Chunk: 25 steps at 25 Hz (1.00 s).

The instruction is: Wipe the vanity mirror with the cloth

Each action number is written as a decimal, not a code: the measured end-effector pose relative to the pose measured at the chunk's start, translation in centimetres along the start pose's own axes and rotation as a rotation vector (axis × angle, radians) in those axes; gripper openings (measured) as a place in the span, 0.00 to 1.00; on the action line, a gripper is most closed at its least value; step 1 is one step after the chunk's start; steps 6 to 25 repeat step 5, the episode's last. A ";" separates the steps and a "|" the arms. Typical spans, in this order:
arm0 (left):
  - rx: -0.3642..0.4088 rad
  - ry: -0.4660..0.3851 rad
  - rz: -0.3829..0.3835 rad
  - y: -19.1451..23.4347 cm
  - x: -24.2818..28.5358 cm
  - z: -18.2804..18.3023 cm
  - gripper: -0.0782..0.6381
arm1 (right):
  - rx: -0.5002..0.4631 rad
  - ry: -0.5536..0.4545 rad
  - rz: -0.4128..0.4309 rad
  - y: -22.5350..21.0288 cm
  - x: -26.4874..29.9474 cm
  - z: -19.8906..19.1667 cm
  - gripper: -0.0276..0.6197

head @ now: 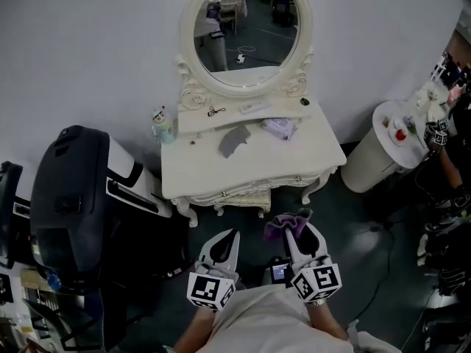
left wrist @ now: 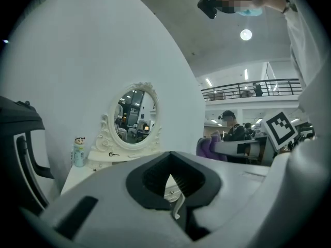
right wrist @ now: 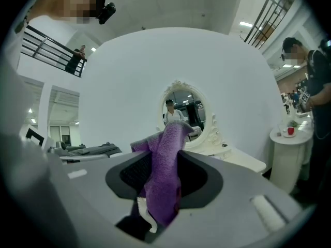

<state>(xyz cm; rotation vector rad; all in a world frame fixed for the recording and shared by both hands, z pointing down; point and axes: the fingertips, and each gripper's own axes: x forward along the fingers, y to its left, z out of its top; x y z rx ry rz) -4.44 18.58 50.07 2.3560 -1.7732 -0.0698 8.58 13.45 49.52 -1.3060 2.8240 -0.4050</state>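
Our right gripper (right wrist: pixel 163 156) pinches the purple cloth (right wrist: pixel 164 175), which stands up between the jaws and spills past their tips. Our left gripper (left wrist: pixel 169 177) is pressed together with nothing in it (the pads meet at the tips). The two sit side by side, close together, pointing about level at the table (head: pixel 221 179), over dark floor (head: pixel 346 226) short of the table's scalloped front edge.

The mirror (head: pixel 246 31) stands upright at the back of the table against the white wall (head: pixel 88 50), well apart from the cloth. On the tabletop a grey rag (head: pixel 235 140) lies near the middle, and a small bottle (head: pixel 162 126) stands by the left edge.

A dark, bulky unit (head: pixel 70 197) crowds the table's left side. To the right, a white round stand (head: pixel 375 149) is near the table's corner, with a strip of floor between them. A person (head: pixel 449 145) is just beyond the stand.
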 end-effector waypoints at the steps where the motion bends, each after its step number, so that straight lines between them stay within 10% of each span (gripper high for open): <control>1: -0.001 -0.002 0.000 -0.4 -0.4 -0.1 0.11 | 0.002 -0.004 -0.004 0.0 -0.6 0.0 0.29; 25: 0.017 -0.012 0.002 -2.0 -1.8 0.3 0.11 | -0.008 -0.016 -0.013 0.0 -3.1 0.1 0.29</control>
